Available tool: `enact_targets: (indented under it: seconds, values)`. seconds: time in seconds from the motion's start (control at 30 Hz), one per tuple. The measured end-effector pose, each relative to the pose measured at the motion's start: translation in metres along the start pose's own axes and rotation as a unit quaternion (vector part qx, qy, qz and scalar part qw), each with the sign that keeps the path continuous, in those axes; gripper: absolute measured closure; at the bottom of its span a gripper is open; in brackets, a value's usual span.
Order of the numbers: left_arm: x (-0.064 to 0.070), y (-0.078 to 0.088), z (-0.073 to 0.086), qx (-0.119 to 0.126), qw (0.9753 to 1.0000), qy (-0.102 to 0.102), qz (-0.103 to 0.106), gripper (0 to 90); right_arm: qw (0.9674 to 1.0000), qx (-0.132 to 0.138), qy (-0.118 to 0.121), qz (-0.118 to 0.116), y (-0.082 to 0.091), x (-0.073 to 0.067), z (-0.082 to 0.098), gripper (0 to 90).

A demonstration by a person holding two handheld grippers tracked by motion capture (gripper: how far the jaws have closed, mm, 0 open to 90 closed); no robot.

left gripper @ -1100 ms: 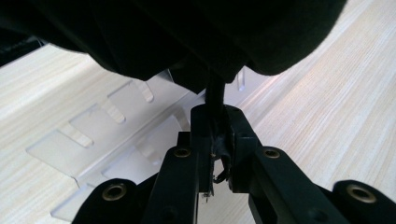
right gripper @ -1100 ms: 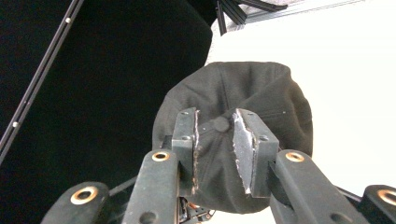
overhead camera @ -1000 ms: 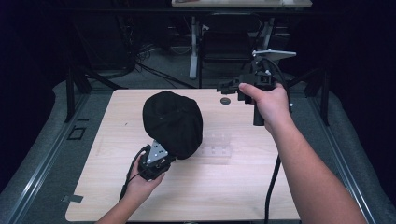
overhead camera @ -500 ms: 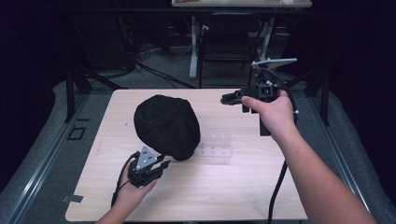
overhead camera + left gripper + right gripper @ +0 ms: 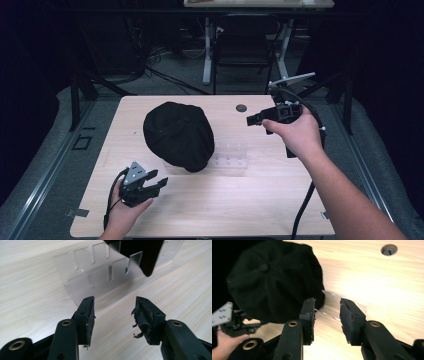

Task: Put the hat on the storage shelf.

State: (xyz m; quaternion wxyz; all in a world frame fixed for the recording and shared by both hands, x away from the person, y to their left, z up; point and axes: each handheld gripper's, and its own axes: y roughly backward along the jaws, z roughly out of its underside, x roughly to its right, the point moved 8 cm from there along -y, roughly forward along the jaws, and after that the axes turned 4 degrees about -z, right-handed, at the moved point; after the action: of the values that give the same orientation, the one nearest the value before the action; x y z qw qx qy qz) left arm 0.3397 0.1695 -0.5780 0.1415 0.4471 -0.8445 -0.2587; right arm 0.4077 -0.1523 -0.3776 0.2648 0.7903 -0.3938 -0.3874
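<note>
- Dark room, pale wooden desk (image 5: pixel 210 210): black cap (image 5: pixel 177 134) sits on a clear plastic stand (image 5: pixel 231 154), presumably for display.
- Your left tool (image 5: pixel 159 183) and right tool (image 5: pixel 253 120) are both released, holding nothing.

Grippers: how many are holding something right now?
0. The left gripper sits near the table's front left, jaws open and empty, just short of the black cap. The right gripper hangs above the table's right side, jaws open and empty, pointing toward the cap.

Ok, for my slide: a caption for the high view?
Black cap beside clear rack on table; both grippers open, empty.
</note>
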Motion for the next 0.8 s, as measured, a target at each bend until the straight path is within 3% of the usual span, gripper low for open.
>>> enact_targets:
  seconds: [0.1, 0.17, 0.2, 0.33, 0.5, 0.8]
  values:
    - [-0.006, -0.002, 0.007, -0.006, 1.0, 0.002, -0.006, 48.2, 0.9994, -0.015, 0.002, 0.031, -0.005, 0.013, 0.007, 64.4]
    - [-0.011, -0.004, 0.01, -0.008, 0.9999, 0.004, -0.012, 47.6, 0.9991, -0.018, 0.002, 0.038, -0.006, 0.016, 0.008, 64.3]
    - [-0.012, -0.004, 0.012, -0.013, 0.9998, 0.007, -0.013, 46.4, 0.9978, -0.029, 0.003, 0.06, -0.008, 0.025, 0.013, 64.1]
    - [-0.016, -0.008, 0.016, -0.014, 0.9997, 0.013, -0.017, 45.0, 0.9954, -0.044, 0.007, 0.084, -0.012, 0.037, 0.02, 61.5]
    - [-0.021, -0.01, 0.018, -0.016, 0.9994, 0.012, -0.027, 43.7, 0.9936, -0.054, 0.01, 0.099, -0.017, 0.048, 0.031, 57.9]
    - [-0.025, -0.011, 0.02, -0.021, 0.9991, 0.019, -0.031, 43.3, 0.9934, -0.053, 0.008, 0.102, -0.022, 0.062, 0.047, 53.3]
